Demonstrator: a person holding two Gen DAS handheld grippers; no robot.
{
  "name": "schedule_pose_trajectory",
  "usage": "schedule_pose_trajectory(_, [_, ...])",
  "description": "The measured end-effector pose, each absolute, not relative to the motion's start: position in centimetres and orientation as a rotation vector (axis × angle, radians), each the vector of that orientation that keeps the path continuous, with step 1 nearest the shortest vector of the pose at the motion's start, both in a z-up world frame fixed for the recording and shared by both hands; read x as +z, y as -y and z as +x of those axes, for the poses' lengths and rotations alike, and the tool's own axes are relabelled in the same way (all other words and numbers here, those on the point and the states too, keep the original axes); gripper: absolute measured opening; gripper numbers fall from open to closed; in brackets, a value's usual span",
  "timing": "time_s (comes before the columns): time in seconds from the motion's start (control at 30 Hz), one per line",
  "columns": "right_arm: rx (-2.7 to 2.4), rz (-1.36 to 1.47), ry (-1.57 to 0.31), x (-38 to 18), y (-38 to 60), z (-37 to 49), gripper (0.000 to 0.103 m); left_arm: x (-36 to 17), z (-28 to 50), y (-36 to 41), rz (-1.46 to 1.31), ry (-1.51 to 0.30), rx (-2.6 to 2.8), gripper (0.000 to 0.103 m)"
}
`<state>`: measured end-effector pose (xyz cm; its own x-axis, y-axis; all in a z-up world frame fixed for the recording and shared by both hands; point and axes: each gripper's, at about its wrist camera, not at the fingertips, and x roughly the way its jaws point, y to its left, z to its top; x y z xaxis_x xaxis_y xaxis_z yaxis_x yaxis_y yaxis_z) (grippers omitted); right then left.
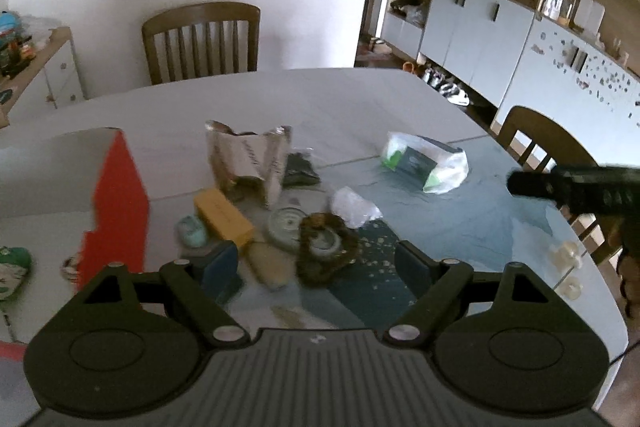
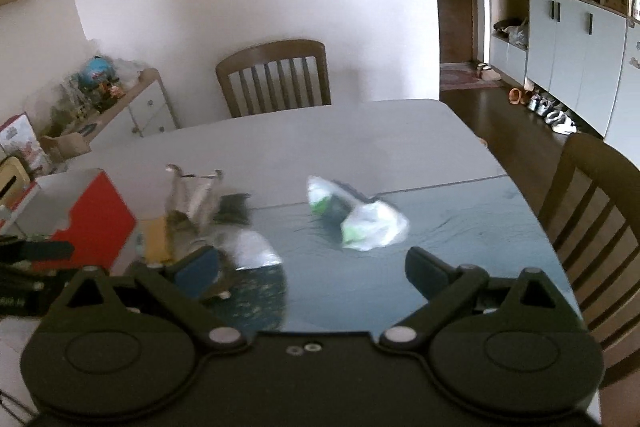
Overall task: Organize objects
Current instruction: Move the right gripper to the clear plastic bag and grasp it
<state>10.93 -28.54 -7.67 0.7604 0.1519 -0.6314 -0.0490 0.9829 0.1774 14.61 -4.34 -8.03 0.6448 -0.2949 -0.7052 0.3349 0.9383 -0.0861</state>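
Left gripper spread wide, nothing gripped; brown ring thing sits between fingers, yellow box just past left finger. Right gripper released too, bare blue mat ahead, plastic bag beyond, table edge off right finger.

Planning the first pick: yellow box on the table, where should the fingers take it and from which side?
Grip the yellow box across its two long sides, near the middle, coming down from above. It lies flat and is long and narrow, so the short width should fit between the open left gripper. A small mint-green object sits close on its left and a round glass lid on its right, so a low side approach looks crowded.
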Motion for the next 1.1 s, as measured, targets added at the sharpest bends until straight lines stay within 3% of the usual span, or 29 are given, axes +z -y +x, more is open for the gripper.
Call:
schedule_pose_trajectory(0.47, [0.139,0.024,-0.754,-11.0,31.5,18.4,0.096,-14.1,18.6,8.5,0.101,-0.856,-0.297,0.086])
schedule_pose_trajectory(0.77, [0.2,-0.007,-0.779,-12.2,31.8,22.3,0.081,-15.5,21.9,8.0,0.084,-0.877,-0.243,0.085])
schedule_pose_trajectory(0.8, [0.205,-0.013,-0.782,-12.4,31.7,22.6,0.079,-15.6,22.1,7.9,0.086,-0.879,-0.238,0.083])
schedule_pose_trajectory(0.87, [0.216,-0.028,-0.788,-12.7,31.6,23.2,0.076,-15.9,22.6,7.7,0.09,-0.889,-0.232,0.07])
schedule_pose_trajectory(1.1, [0.244,-0.061,-0.802,-13.6,31.0,24.7,0.069,-16.4,23.3,7.7,0.112,-0.894,-0.242,0.054])
